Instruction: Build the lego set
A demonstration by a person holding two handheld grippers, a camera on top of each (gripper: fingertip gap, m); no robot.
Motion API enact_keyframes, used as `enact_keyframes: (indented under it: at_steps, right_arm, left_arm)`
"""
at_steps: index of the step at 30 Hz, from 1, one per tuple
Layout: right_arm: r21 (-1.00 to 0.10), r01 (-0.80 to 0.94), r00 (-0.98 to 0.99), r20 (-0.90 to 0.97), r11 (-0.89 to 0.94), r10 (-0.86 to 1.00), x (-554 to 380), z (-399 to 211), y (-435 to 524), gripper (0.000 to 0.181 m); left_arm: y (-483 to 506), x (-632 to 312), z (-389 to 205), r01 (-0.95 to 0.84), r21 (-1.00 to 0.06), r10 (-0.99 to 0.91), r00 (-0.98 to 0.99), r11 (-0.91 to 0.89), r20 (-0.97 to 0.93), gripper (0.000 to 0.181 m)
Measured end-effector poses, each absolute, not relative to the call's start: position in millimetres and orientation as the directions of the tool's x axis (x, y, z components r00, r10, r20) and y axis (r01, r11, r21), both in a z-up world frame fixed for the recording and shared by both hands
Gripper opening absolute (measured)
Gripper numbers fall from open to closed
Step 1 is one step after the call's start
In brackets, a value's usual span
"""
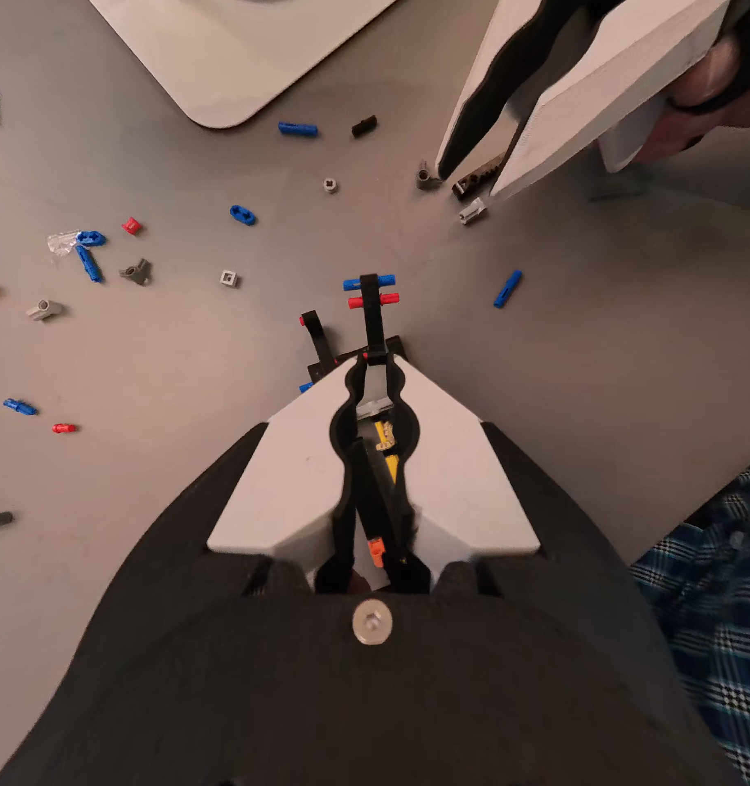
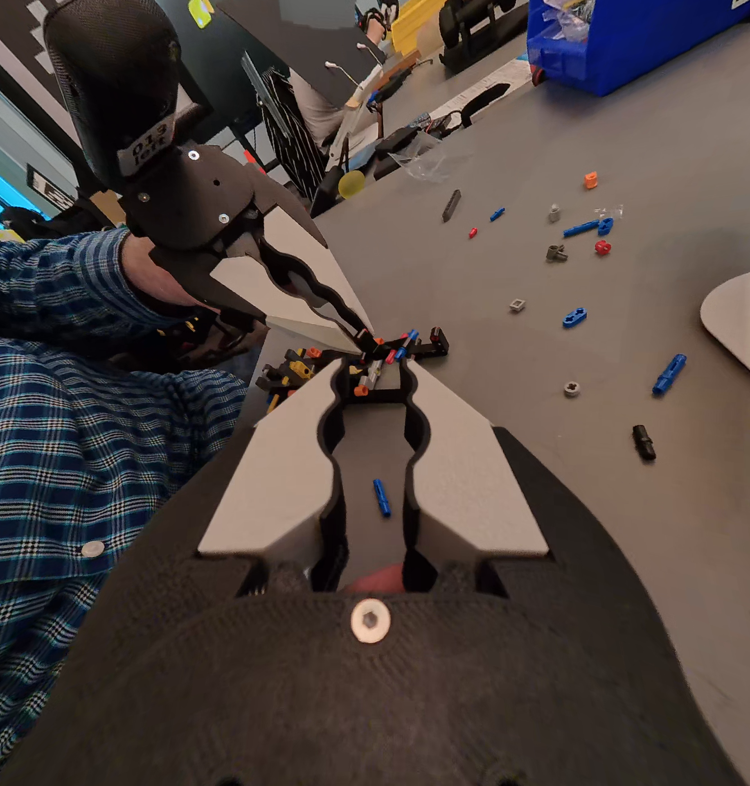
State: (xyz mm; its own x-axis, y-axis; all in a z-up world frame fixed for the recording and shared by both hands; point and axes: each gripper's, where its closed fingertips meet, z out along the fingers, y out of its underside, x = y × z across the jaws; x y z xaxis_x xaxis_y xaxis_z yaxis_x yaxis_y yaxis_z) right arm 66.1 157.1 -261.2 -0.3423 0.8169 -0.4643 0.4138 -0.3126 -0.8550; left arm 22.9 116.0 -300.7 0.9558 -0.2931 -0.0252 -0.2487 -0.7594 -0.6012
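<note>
My left gripper (image 1: 375, 361) is shut on the part-built lego model (image 1: 371, 314). A black beam with a blue and a red pin sticks up past its tips, and yellow and orange parts show between its fingers. In the right wrist view the left gripper (image 2: 362, 340) comes in from the upper left and grips the model (image 2: 411, 342) just above the grey table. My right gripper (image 2: 375, 365) has its jaws apart. In the left wrist view the right gripper (image 1: 466, 185) is low over the table with a dark perforated beam (image 1: 477, 176) between its tips. I cannot tell whether it touches the beam.
Loose pieces lie scattered on the table: a blue pin (image 1: 508, 289) (image 2: 381, 497), a black pin (image 1: 363, 126), a grey bush (image 1: 330, 185) and two grey connectors (image 1: 473, 210). A white board (image 1: 237, 64) lies at the far side. A blue bin (image 2: 641, 46) stands beyond. A plaid sleeve (image 2: 67, 425) is at the left. Some 8 centimetres of space lies between my two pairs of fingers.
</note>
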Motion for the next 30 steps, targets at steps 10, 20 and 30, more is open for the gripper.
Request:
enact_keyframes:
  at_steps: [10, 20, 30]
  right_arm:
    - [-0.855, 0.435, -0.327, -0.443, -0.283, 0.835, 66, -267, 157, 0.02]
    - [-0.856, 0.437, -0.327, -0.438, -0.277, 0.837, 65, -268, 156, 0.02]
    - [-0.854, 0.442, -0.319, -0.436, -0.274, 0.841, 65, -270, 156, 0.021]
  left_arm:
    - [122, 29, -321, -0.231, -0.558, -0.27, 0.963, -0.797, -0.012, 0.008]
    - [126, 28, -327, -0.236, -0.559, -0.255, 0.966, -0.795, -0.046, 0.008]
    - [123, 29, -327, -0.22, -0.579, -0.243, 0.969, -0.785, -0.038, 0.008]
